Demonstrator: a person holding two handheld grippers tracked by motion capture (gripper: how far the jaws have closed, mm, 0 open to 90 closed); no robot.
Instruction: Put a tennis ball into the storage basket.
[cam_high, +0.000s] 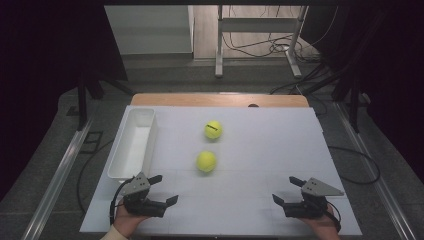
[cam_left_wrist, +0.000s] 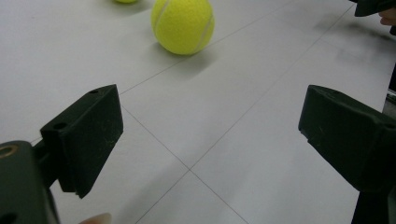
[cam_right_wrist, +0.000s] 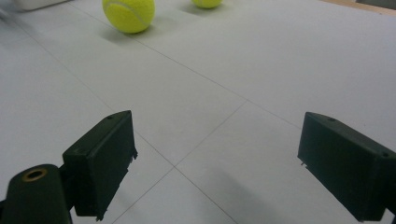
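Two balls: both yellow tennis balls lay on the white table top (cam_high: 260, 165), one behind the other, well apart from both grippers.
Near ball (cam_high: 206, 161): it sat about mid-table, closest to the left gripper; in the left gripper view it lay ahead of the jaws and a little left of the gap (cam_left_wrist: 182, 25).
Far ball (cam_high: 213, 129): it lay just beyond the near one, a dark mark across its top.
Left gripper (cam_high: 162, 189): held in the person's left hand (cam_high: 131, 218) at the table's near left edge — jaws spread wide, nothing between them, bare table showing in the gap.
Right gripper (cam_high: 287, 190): held in the right hand (cam_high: 320, 222) at the near right — jaws likewise wide apart and empty, pointing toward the middle of the table.
White bin (cam_high: 131, 150): a long, narrow tray along the left side of the table, just beyond the left gripper — nothing visible inside it.
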